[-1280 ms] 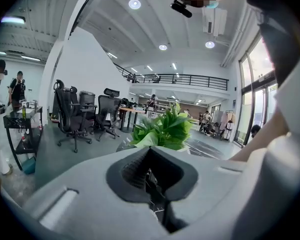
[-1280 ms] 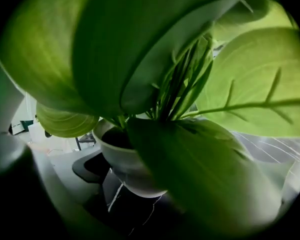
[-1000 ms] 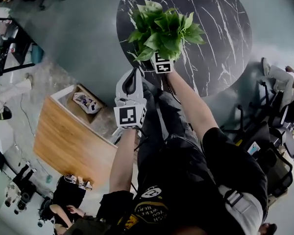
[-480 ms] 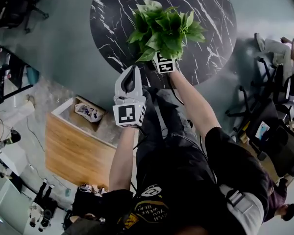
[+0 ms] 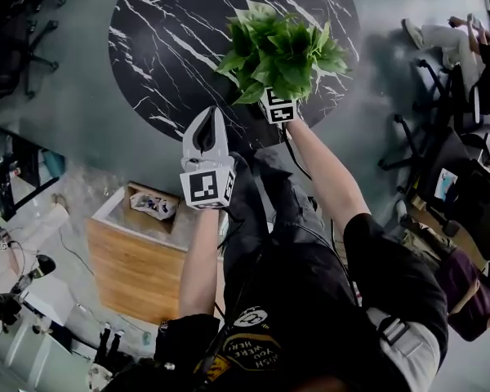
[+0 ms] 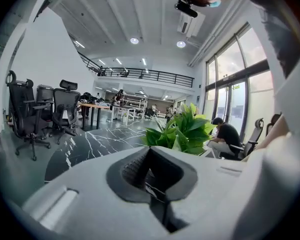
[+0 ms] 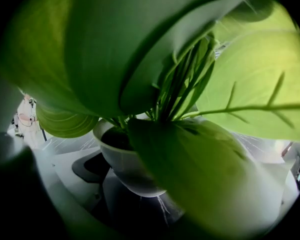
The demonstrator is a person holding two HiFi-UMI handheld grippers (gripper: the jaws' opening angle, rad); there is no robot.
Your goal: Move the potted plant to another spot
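Clamping the potted plant (image 5: 279, 49) by its white pot (image 7: 124, 166), the right gripper (image 5: 273, 96) holds it upright, likely against spills, above the marbled disc (image 5: 167, 35); the left gripper (image 5: 207, 122) hangs closed, empty.

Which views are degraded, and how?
Right gripper view: leaves close to the lens, blurred, covering most of the frame; white pot dim but readable; black corners. Left gripper view: strong fisheye, bright windows, left gripper body soft up close. Head view: even light, potted plant sharp.
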